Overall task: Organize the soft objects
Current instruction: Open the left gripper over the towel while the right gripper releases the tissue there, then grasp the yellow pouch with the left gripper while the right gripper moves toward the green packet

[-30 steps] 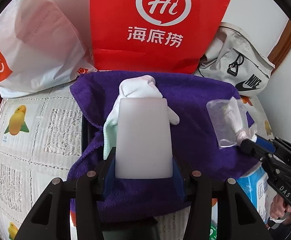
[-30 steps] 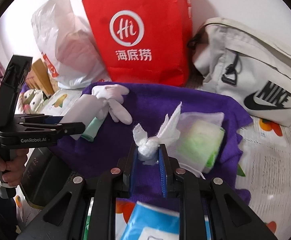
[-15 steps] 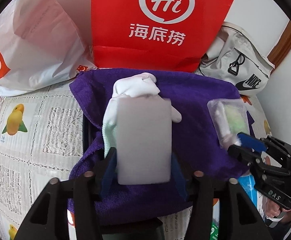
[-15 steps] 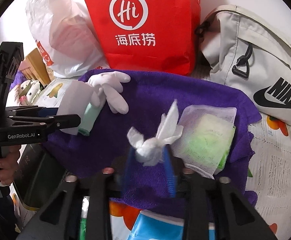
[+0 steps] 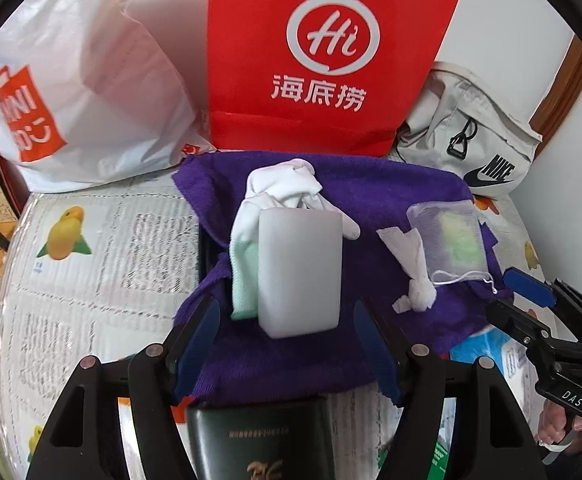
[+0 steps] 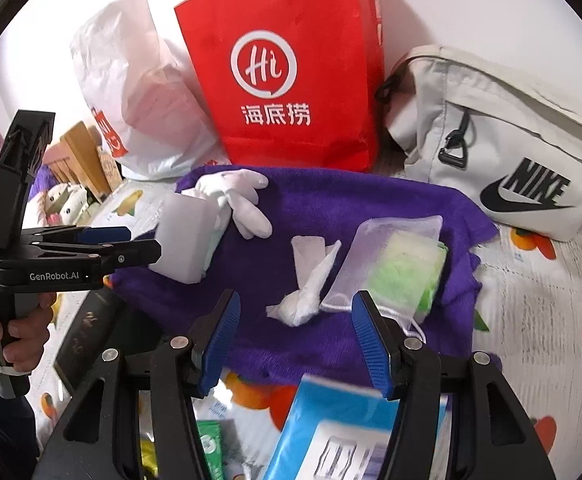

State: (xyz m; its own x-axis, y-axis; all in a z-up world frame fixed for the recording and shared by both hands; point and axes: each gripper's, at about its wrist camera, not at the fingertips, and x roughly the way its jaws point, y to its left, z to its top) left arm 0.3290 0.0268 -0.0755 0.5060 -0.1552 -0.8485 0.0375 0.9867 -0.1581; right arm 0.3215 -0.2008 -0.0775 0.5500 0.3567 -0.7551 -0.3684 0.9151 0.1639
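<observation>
Lay on rumpled purple plush towel [image 5: 371, 200]: pale grey foam block [image 5: 299, 272] touching white cloth glove [image 5: 287, 186], twisted white tissue [image 6: 311, 280] just beside mesh pouch of green pads [image 6: 403, 268]. Left gripper [image 5: 287, 336] and right gripper [image 6: 295, 332] both just been opening, parted wide, gripping nothing. Read "Hi" on red paper bag [image 6: 291, 80], "NIKE" on beige pouch [image 6: 511, 152], "GenRobot.AI" on left gripper.
</observation>
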